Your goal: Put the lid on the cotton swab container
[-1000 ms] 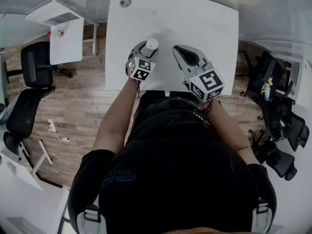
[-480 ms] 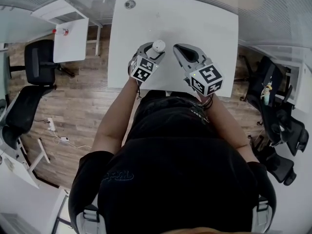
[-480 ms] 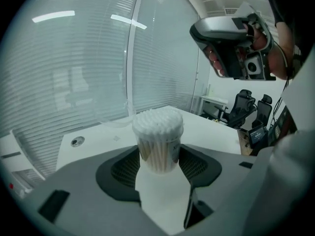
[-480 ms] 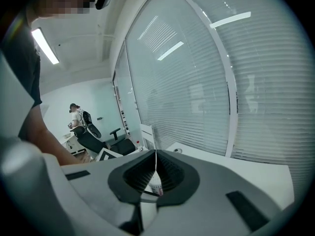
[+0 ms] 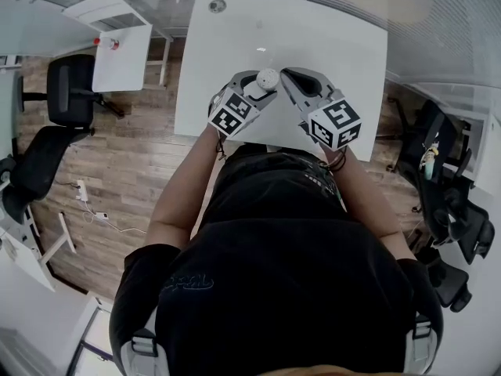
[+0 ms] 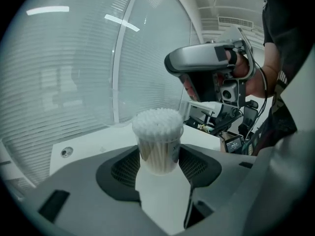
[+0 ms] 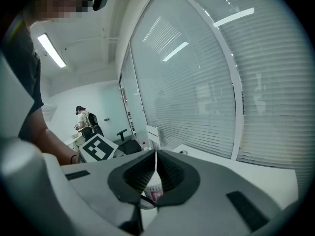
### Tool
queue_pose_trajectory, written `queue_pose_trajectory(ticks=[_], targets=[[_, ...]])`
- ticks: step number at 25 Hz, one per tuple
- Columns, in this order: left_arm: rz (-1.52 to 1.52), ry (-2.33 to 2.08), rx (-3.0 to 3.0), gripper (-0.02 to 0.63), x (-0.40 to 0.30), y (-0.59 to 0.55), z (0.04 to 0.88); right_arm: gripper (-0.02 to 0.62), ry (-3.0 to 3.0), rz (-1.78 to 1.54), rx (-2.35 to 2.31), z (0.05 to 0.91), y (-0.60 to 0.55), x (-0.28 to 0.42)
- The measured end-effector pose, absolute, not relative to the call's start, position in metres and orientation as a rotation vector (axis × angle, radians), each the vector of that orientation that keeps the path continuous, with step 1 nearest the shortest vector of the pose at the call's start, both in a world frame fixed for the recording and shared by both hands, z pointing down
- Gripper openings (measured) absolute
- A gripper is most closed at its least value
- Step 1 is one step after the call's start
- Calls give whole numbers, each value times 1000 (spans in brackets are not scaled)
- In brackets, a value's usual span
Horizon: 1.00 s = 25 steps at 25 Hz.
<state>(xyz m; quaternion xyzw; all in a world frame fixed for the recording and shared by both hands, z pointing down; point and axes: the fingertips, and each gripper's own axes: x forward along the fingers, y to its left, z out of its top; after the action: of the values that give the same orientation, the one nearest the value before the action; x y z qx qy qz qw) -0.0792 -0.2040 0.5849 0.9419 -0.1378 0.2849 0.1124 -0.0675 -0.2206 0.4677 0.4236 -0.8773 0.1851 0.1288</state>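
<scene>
Left gripper (image 5: 263, 82) jaws part-spread, gripping; right gripper (image 5: 292, 77) alongside, jaws together.

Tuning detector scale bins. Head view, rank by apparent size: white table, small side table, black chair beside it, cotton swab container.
1. white table
2. small side table and black chair: about alike, so unranked; both sit farther from the camera
3. cotton swab container, smallest

Clear glossy plastic container (image 6: 158, 156), fluffy white cotton tips (image 6: 157, 123) on top; smooth matt white surface (image 5: 337, 45); wood-plank floor (image 5: 133, 171) below.
</scene>
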Motion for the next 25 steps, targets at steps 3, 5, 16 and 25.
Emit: queue_pose_trajectory(ticks=[3,5,16,25], targets=[[805,-385,2757,256,-72,-196,571,25,-2582,529,1192,464,-217,-63],[820,-371,2773,256,-65,-189,562,26,-2600,523,1172,460,-215,-58],[904,-282,2795,256,-27,-149,538,32,-2689,515,1056,440,-202,-11],[967,-249,2818,258,2,-122,527,122,-2742,592,905,440,-187,17]])
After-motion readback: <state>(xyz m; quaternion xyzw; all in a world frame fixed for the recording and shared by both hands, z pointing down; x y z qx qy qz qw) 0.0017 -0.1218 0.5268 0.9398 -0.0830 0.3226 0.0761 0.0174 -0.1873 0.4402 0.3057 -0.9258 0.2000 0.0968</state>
